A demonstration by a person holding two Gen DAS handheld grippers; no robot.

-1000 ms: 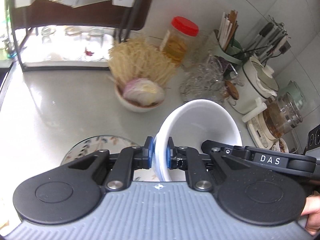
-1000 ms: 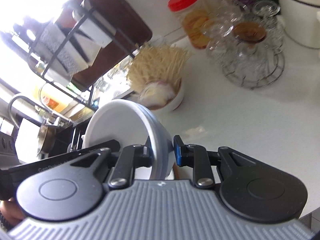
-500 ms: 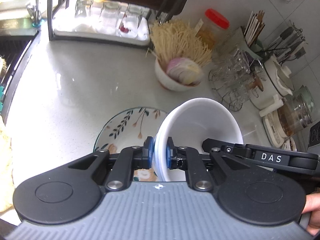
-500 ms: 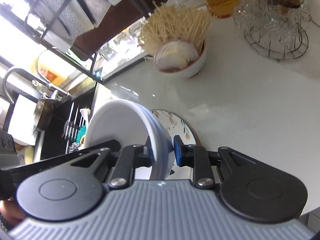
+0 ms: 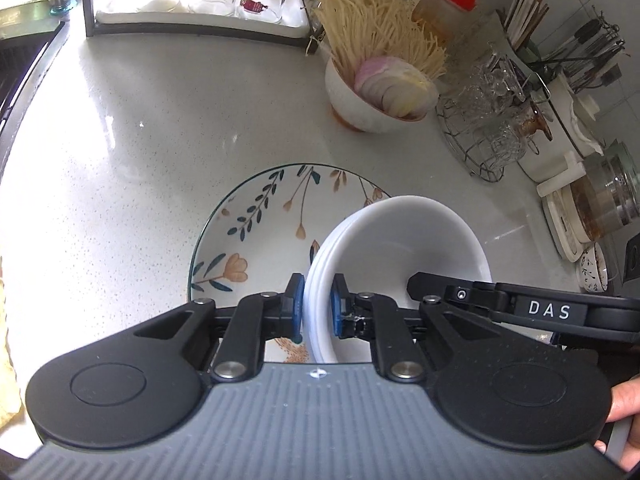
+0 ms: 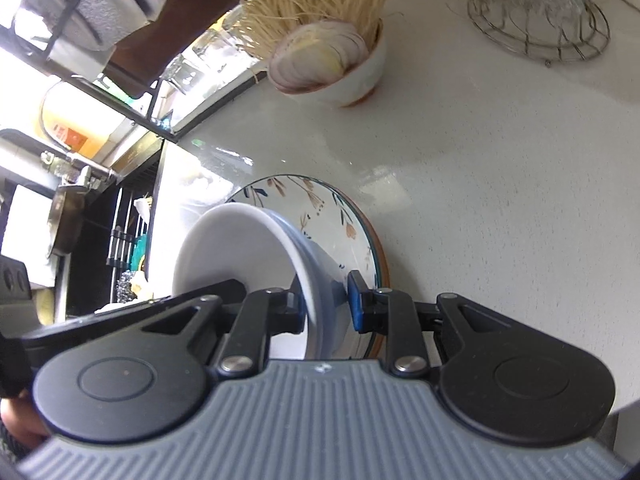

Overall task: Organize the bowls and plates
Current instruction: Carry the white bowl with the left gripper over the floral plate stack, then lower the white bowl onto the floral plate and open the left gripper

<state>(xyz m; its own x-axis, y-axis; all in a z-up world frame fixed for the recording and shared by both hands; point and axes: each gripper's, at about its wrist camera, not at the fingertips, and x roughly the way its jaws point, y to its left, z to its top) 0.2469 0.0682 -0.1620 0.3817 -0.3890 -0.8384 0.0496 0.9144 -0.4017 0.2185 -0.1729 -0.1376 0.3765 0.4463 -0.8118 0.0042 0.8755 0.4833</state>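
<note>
A stack of white bowls (image 5: 400,248) is held between both grippers, just above a floral plate (image 5: 256,232) on the white counter. My left gripper (image 5: 318,312) is shut on the stack's near rim. My right gripper (image 6: 326,304) is shut on the opposite rim, its arm showing in the left wrist view. The white bowls (image 6: 240,252) and the floral plate (image 6: 340,216) also show in the right wrist view. Whether the stack touches the plate is hidden.
A white bowl of noodles and sliced onion (image 5: 376,92) stands behind the plate. A wire rack of glasses (image 5: 488,128), a red-lidded jar (image 5: 444,4), a utensil holder and appliances line the right. A tray of glasses (image 5: 200,0) is at the back left; a sink (image 6: 80,240) lies left.
Both grippers have carried the bowl stack downward and over the floral plate, which now fills more of both views. The grips are unchanged.
</note>
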